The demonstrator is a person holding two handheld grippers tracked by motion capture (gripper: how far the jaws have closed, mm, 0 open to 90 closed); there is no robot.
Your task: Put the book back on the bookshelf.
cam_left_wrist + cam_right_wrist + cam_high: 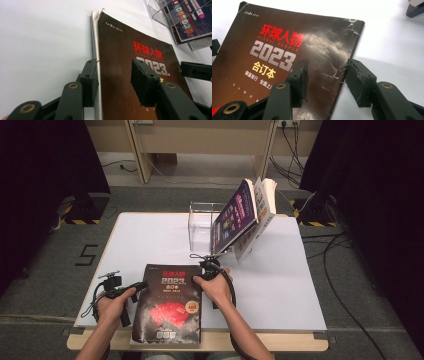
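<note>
Both tongs straddling edges of the dark magazine [170, 302] lying flat at the near table [280, 285] edge: left gripper [113, 75] over its spine side, jaws apart. Right gripper [325, 75] agape across the opposite edge, possibly brushing the cover

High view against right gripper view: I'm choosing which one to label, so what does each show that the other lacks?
High view alone: the clear stand holding leaning books, and the person's forearms. Right gripper view alone: creases in the cover's glossy corner and its own jaws straddling the magazine's edge, one over the cover, one off it. Both share the dark magazine on the white table and the right hand-held gripper.
</note>
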